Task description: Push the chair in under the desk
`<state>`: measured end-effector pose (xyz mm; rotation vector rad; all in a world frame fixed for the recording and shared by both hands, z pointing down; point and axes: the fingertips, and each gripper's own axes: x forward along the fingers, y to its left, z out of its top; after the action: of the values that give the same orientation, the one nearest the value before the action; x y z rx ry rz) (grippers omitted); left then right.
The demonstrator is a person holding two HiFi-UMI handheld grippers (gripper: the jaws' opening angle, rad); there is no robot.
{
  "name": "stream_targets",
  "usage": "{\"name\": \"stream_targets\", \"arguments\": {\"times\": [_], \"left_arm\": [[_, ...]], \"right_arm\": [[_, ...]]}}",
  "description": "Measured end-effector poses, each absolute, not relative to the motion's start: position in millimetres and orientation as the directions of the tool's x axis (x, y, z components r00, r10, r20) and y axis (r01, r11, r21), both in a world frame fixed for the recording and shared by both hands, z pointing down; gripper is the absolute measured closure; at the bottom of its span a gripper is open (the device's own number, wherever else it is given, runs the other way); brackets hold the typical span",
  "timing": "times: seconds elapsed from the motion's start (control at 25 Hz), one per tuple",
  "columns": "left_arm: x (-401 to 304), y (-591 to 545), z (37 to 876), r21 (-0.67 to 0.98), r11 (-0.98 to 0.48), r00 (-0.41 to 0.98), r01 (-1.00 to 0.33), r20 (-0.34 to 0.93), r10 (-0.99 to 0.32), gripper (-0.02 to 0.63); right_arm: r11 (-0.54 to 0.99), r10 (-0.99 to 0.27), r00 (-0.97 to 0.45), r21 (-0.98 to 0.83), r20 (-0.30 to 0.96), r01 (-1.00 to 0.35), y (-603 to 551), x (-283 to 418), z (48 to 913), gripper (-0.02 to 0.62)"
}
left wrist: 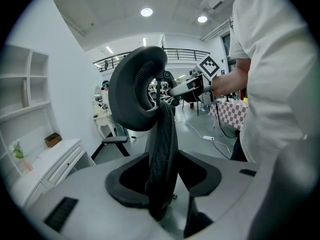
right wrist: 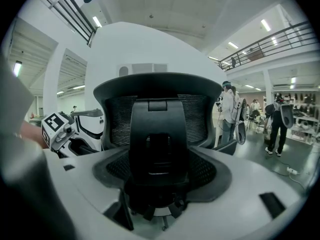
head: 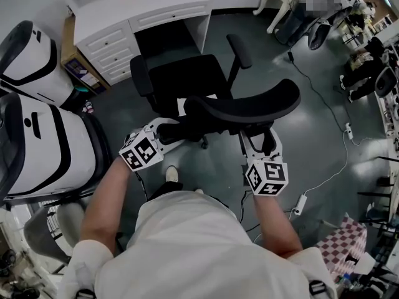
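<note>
A black mesh office chair [head: 187, 73] faces the white desk [head: 143, 5], its seat in front of the desk's knee space. My left gripper [head: 176, 129] is shut on the left edge of the backrest [left wrist: 162, 144], which stands upright between the pads below the curved headrest [left wrist: 132, 89]. My right gripper [head: 260, 137] is at the middle of the chair's back. Its jaws close round the black central spine [right wrist: 159, 139], with the mesh [right wrist: 117, 119] behind it. Each gripper shows in the other's view: the right gripper [left wrist: 192, 86] and the left gripper [right wrist: 60, 126].
White drawers [head: 115, 48] stand left of the knee space. Large white and black machines [head: 43, 148] crowd the left side. Cables and a power strip [head: 300, 203] lie on the dark floor at right, near a checkered cloth [head: 349, 238]. People [right wrist: 227, 111] stand far behind.
</note>
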<state>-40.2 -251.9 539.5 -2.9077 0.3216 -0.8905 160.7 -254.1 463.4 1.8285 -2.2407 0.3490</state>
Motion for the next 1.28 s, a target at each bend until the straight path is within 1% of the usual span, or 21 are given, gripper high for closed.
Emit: {"name": "stream_targets", "arguments": {"times": [1.0,1.28], "left_arm": [[-68,-339,540,-0.137,-0.981,0.816,-0.140,0.546,-0.192,0.437],[-69,-366,538,-0.129,-0.980,0.811,-0.149,0.551,-0.195,0.436]], "right_arm": [[0.123,-0.943,-0.133,-0.053,0.305,-0.991,-336,135,465,0.281],[0.129,-0.939,-0.141,-0.060,0.313,-0.990,-364,134,464,0.281]]}}
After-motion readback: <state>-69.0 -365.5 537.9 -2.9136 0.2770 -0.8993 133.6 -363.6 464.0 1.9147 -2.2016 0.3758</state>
